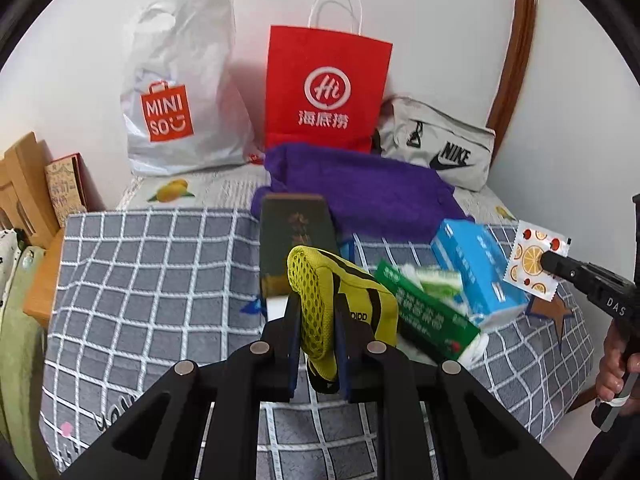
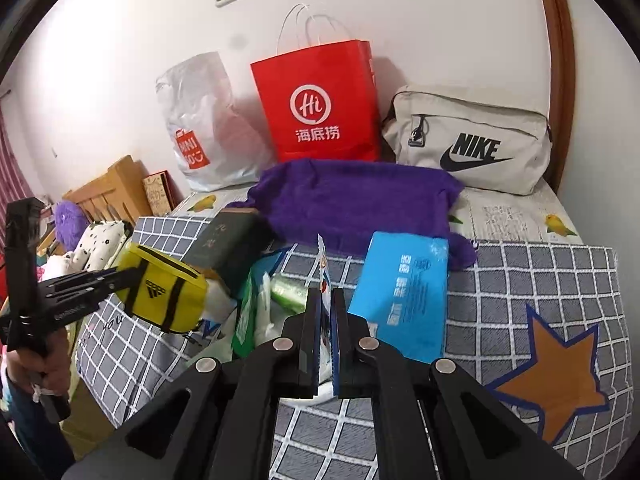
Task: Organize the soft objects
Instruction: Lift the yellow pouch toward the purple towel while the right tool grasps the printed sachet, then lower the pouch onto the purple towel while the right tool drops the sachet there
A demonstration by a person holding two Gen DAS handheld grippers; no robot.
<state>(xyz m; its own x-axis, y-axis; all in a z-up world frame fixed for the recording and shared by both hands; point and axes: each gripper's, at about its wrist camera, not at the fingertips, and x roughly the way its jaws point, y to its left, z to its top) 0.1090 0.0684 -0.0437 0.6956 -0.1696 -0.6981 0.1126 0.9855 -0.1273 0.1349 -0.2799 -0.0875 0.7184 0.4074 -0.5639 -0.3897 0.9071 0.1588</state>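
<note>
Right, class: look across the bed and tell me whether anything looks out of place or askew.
Yes. The green pack and blue box lie tilted in a jumble against the dark book, and the purple cloth sits crumpled behind them. The three bags along the wall stand tidy.

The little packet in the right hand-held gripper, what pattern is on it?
Orange slices and small red fruits on white packet; clearest in the left wrist view.
</note>
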